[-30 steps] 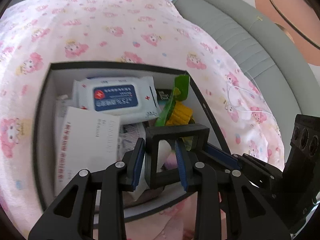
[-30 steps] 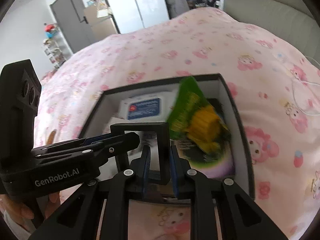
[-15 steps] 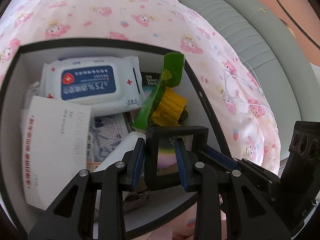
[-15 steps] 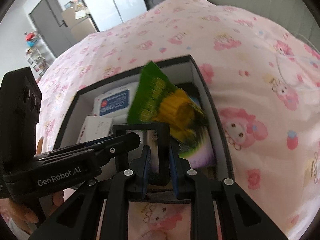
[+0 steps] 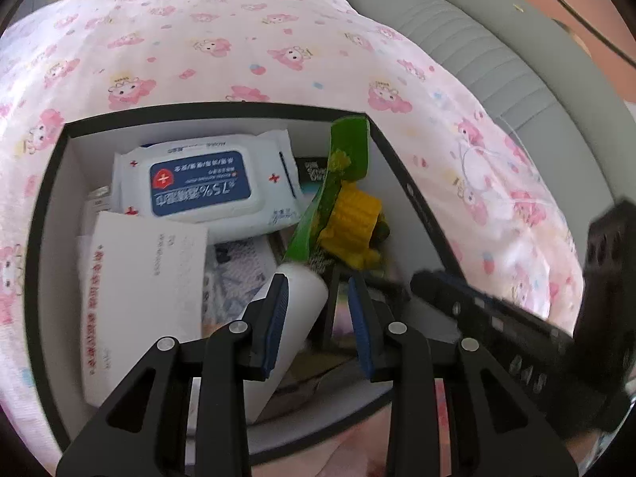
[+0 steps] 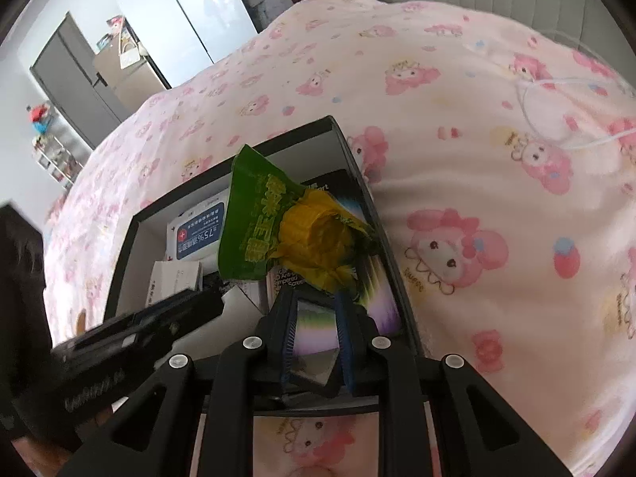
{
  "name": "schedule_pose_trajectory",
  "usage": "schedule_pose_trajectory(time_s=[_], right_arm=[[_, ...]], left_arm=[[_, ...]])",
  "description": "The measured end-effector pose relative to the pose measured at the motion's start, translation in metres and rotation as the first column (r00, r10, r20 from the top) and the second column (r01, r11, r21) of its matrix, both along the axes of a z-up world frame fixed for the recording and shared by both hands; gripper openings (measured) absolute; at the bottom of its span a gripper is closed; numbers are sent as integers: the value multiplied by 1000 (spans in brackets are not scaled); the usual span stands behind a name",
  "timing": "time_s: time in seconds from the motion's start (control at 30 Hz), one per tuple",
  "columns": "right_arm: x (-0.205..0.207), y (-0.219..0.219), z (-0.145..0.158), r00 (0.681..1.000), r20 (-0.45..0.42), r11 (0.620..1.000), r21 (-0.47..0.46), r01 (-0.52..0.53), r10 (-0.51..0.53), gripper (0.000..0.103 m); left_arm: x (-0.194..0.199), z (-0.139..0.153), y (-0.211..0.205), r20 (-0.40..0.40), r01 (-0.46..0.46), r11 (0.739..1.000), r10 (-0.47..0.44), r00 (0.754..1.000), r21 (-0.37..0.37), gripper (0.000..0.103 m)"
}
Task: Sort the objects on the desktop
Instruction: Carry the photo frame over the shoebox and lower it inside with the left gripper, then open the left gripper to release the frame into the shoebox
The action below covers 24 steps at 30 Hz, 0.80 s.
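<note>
A black-rimmed white box [image 5: 222, 109] sits on a pink cartoon-print bedspread [image 5: 238, 39]. It holds a wet-wipes pack [image 5: 202, 181], a white paper carton [image 5: 139, 278], a white tube [image 5: 296, 306] and a green corn snack bag [image 5: 346, 206]. My left gripper [image 5: 318, 302] is open over the box with the tube between its fingers. My right gripper [image 6: 316, 322] is shut on a black square frame [image 6: 314, 349] at the box's near right corner, beside the corn bag [image 6: 286, 222]. The box rim shows in the right wrist view [image 6: 349, 147].
A grey padded headboard [image 5: 497, 47] runs along the right. A white cable [image 6: 556, 119] lies on the bedspread right of the box. A grey door [image 6: 75, 79] and shelves stand far off.
My left gripper has let go of the black frame and opened; only the right gripper holds it now. The frame has tilted down into the box's near right corner.
</note>
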State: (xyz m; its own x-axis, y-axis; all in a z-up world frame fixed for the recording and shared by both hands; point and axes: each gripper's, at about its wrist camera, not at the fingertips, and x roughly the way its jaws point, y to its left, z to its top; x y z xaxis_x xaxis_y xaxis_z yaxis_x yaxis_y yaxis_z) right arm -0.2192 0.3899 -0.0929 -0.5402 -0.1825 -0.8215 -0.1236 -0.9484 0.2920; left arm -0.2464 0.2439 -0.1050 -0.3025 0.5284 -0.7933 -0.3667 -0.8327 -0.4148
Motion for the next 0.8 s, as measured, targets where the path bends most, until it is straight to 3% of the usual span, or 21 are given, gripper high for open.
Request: schedule_pose_trajectory(time_s=[0.17, 0.33, 0.5, 0.7, 0.8], right_arm=[[-1, -10, -1, 999, 8, 998, -13, -54, 54, 17], [-3, -17, -5, 996, 26, 996, -22, -83, 84, 17], [-4, -21, -7, 994, 37, 994, -38, -104, 106, 17], [-3, -29, -6, 991, 37, 991, -33, -129, 130, 17], [-4, -29, -7, 991, 41, 991, -39, -126, 127, 17]], left_arm=[[12, -2, -6, -6, 34, 996, -34, 999, -80, 30], [7, -4, -16, 21, 2, 983, 2, 1000, -184, 32], [21, -4, -37, 47, 7, 984, 2, 999, -180, 35], [22, -10, -50, 127, 24, 992, -8, 992, -123, 35], [18, -19, -49, 136, 11, 990, 8, 991, -139, 41]])
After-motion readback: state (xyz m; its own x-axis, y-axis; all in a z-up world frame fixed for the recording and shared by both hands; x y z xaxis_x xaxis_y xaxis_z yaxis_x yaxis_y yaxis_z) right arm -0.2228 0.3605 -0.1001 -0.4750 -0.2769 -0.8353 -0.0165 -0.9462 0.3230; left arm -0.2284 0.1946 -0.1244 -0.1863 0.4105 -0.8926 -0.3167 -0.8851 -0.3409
